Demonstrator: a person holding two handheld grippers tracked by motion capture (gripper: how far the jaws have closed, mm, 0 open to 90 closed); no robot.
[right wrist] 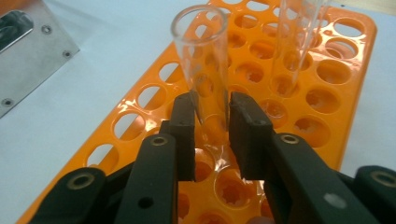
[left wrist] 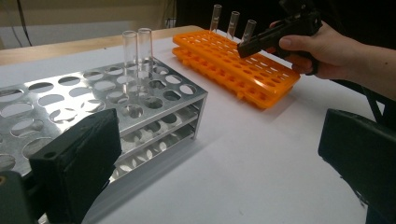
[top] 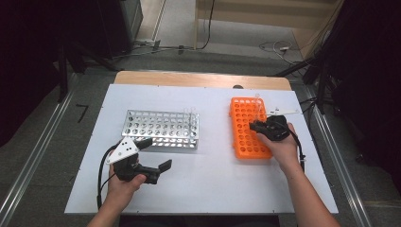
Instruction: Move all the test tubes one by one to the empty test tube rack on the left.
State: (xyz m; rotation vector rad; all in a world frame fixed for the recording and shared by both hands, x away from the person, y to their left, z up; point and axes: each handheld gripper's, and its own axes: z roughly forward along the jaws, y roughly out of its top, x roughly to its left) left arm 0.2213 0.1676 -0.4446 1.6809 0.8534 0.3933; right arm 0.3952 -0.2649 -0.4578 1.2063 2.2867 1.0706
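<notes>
The right gripper view has the right gripper (right wrist: 212,109) at centre frame, jaws pinching a clear test tube (right wrist: 201,60) that stands in the orange rack (right wrist: 140,100), while the left gripper (top: 153,153), lower left in the high view, hangs spread wide beside the metal rack (top: 161,128).

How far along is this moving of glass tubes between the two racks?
Two tubes already stand in the metal rack. The right gripper is shut on a tube in the orange rack, not yet lifted. Two more wait there. The left gripper hangs open.
</notes>
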